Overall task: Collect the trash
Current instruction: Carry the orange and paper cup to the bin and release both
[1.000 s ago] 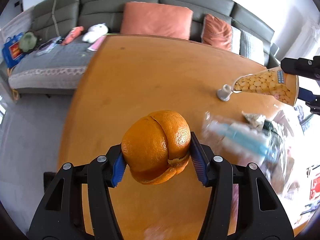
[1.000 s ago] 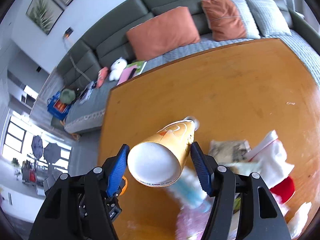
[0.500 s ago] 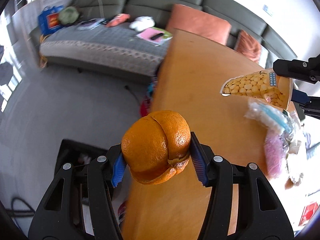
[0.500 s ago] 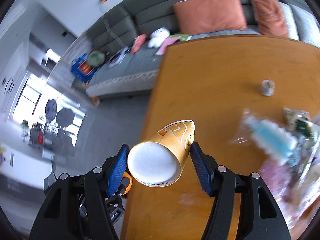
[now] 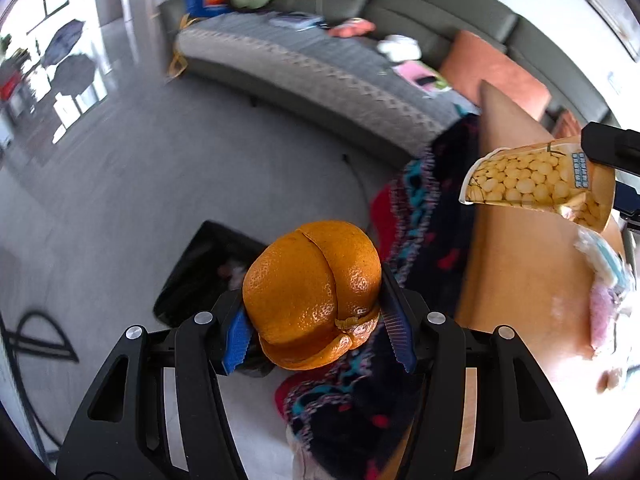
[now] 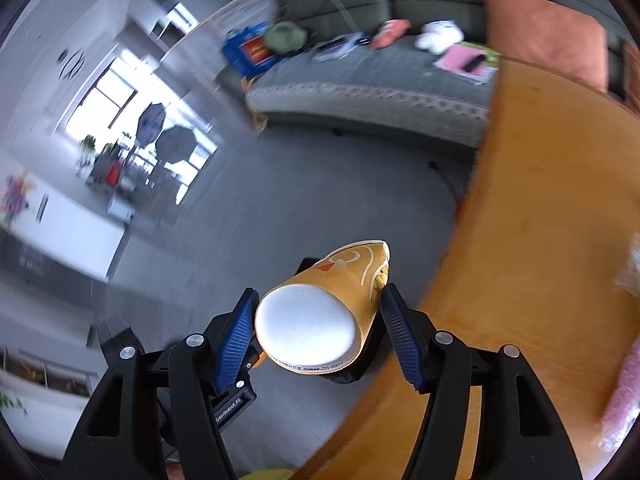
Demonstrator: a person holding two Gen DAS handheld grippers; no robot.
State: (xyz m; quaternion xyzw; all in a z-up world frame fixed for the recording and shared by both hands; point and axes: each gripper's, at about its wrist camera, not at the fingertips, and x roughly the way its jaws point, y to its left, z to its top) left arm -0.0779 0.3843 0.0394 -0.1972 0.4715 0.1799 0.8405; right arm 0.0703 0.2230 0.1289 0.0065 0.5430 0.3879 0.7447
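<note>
The left gripper [image 5: 316, 320] is in the lower centre of the left wrist view. Its blue pads [image 5: 236, 338] press on both sides of an orange peel [image 5: 312, 294], so it is closed on the peel, approx. half way shut. Behind the peel, in the centre-left of the frame, a black bin [image 5: 200, 264] stands on the grey floor [image 5: 120, 180]. At the right edge of this view the paper cup [image 5: 540, 182] shows with its corn print, held by the right gripper, above the wooden table [image 5: 520, 280].

In the right wrist view the right gripper [image 6: 316, 334] is at the lower centre w/ its pads [image 6: 236, 340] on the cup [image 6: 316, 312], white bottom toward the camera. The cup lies on its side, mouth pointing away. The table fills the right side of the frame; the grey sofa [image 6: 360, 76] is at the top.
</note>
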